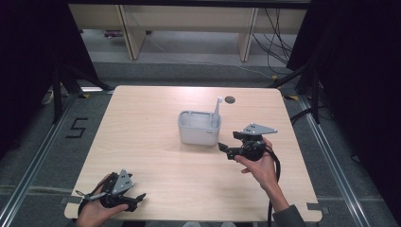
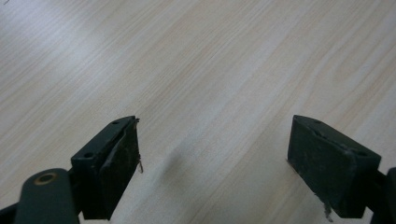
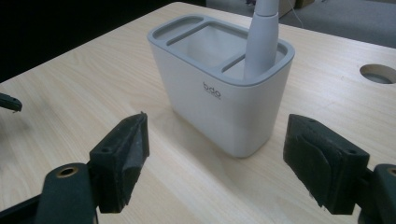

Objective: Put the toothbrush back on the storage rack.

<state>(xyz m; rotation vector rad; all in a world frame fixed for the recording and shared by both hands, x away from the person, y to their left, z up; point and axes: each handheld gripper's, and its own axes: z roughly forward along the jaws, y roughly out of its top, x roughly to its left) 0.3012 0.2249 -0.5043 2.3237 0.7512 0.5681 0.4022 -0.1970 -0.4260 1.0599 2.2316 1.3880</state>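
Well to the left of the white holder (image 1: 199, 127), near the worktop's (image 1: 156, 156) front edge, our left tongs (image 1: 137, 201) stood wide and empty. The holder sat mid-worktop, a white toothbrush-like handle (image 1: 217, 111) upright in its right compartment. We judged it light, rigid, smooth plastic, best gripped across its narrow walls. Its side read "bdo". Just right of it, our right tongs (image 1: 226, 150) gaped wide, empty.
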